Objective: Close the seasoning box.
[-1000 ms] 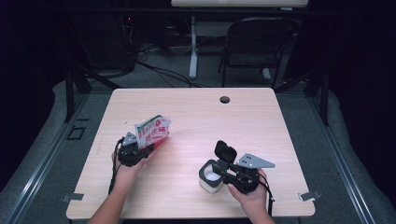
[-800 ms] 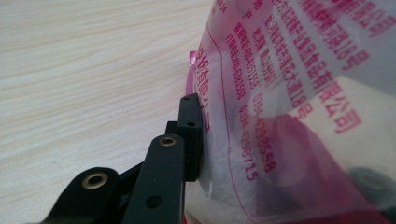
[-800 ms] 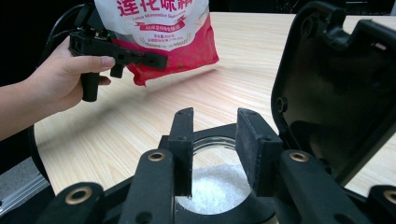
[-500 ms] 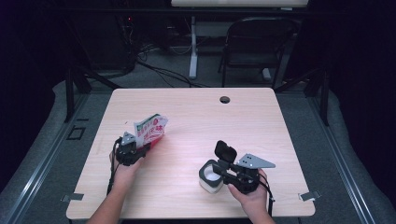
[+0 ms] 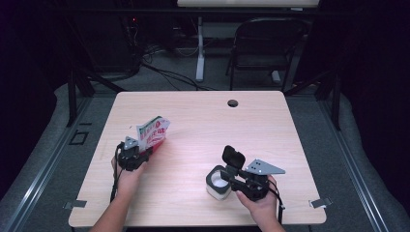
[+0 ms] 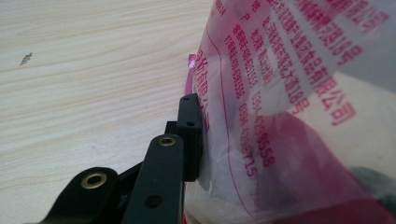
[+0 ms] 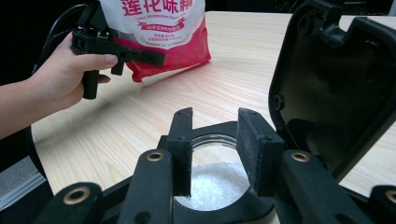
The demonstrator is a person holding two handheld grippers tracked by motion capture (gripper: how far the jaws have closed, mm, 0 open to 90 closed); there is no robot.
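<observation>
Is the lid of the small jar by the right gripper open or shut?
Open. The black lid stands flipped up behind the jar, and white grains show inside through the mouth.

Bright, even overhead light on the table [image 5: 193,121], dark surroundings, soft shadows, slightly blurry close-ups

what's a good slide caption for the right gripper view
Right gripper clamped on the rim of an open jar of white crystals, while the left gripper holds a red-and-white bag beyond.
</observation>
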